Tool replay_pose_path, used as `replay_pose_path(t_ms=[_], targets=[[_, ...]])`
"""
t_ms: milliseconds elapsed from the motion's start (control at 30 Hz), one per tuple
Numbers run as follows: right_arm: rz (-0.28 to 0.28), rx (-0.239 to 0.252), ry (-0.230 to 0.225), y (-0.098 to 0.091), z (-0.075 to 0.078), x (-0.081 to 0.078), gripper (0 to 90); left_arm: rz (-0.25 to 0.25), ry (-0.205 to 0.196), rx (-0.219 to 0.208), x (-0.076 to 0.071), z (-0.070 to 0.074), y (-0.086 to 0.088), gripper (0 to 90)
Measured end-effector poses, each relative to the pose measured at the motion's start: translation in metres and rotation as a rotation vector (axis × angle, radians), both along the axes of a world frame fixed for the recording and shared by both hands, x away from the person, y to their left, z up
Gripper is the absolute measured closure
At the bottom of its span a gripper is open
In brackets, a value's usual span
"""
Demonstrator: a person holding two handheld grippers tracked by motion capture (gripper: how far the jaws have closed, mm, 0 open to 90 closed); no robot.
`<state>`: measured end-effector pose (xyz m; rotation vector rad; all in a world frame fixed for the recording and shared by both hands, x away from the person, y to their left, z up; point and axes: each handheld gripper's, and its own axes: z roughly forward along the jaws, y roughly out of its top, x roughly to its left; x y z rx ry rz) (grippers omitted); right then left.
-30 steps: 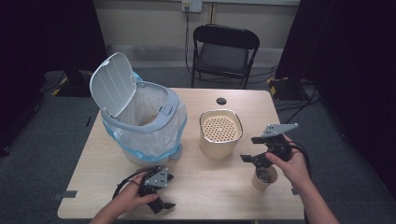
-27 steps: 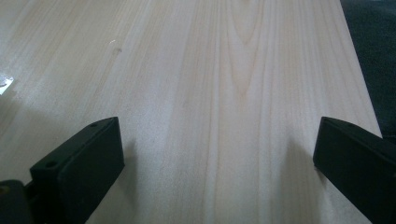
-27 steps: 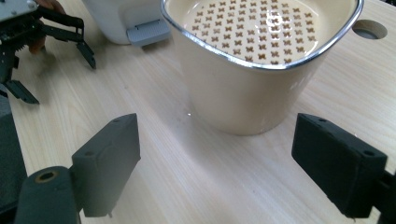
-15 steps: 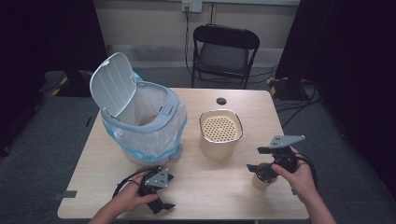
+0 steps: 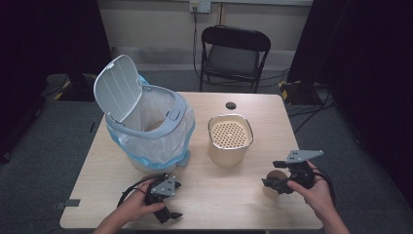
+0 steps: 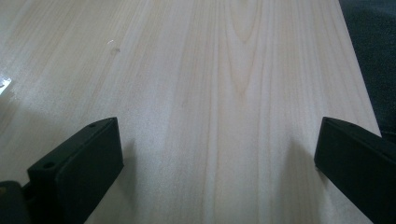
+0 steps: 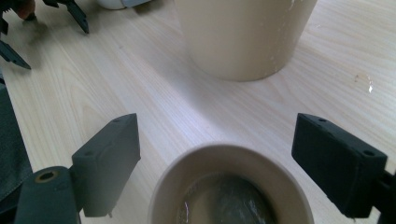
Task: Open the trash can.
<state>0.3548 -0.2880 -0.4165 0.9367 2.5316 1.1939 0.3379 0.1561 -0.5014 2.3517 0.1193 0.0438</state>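
At the lower right of the high view, the right gripper (image 5: 277,181) hovers over a small beige cup (image 5: 271,189), jaws spread wide either side of its rim without touching. The cup (image 7: 226,186) stands on the wooden table (image 5: 234,195), near a perforated-top beige container (image 5: 230,139). Lower left, the left gripper (image 5: 168,200) rests with jaws apart over bare tabletop.

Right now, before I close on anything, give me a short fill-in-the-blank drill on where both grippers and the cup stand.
1. The jaws of the right gripper stand open on either side of a small ____.
2. The left gripper has only bare ____ between its jaws.
3. The lid of the lined bin stands ____.
4. The perforated top belongs to the beige ____ beside the bin.

Missing words: cup; table; open; container
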Motion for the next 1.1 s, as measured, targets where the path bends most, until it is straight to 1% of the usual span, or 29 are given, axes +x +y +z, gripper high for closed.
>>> replay_pose_path(t_ms=[300, 333, 467, 667, 733, 767, 867, 1000, 1100], targets=[[-0.019, 0.004, -0.002, -0.010, -0.007, -0.006, 14.8, 0.000, 0.000, 0.000, 0.000, 0.000, 0.000, 0.4], [-0.025, 0.012, -0.004, -0.014, -0.008, -0.007, 14.8, -0.001, -0.001, 0.002, 0.000, 0.000, 0.000, 0.4], [-0.024, 0.016, -0.002, -0.017, -0.010, -0.008, 14.8, -0.001, 0.000, 0.001, 0.000, 0.000, 0.000, 0.4], [-0.024, 0.051, -0.007, -0.024, -0.016, -0.013, 14.8, 0.000, 0.000, 0.001, 0.000, 0.000, 0.000, 0.4], [-0.026, 0.049, -0.008, -0.024, -0.017, -0.014, 14.6, 0.000, 0.000, 0.001, 0.000, 0.000, 0.000, 0.4], [-0.018, 0.060, -0.010, -0.026, -0.019, -0.015, 14.7, 0.000, 0.000, 0.001, 0.000, 0.000, 0.000, 0.4], [-0.018, 0.063, -0.011, -0.027, -0.021, -0.016, 14.8, 0.000, 0.000, 0.001, 0.000, 0.000, 0.000, 0.3], [-0.020, 0.081, -0.012, -0.030, -0.028, -0.018, 14.9, -0.001, -0.001, 0.001, 0.000, 0.000, 0.000, 0.3], [-0.018, 0.075, -0.012, -0.031, -0.031, -0.019, 15.0, -0.001, 0.000, 0.001, 0.000, 0.000, 0.000, 0.4]])
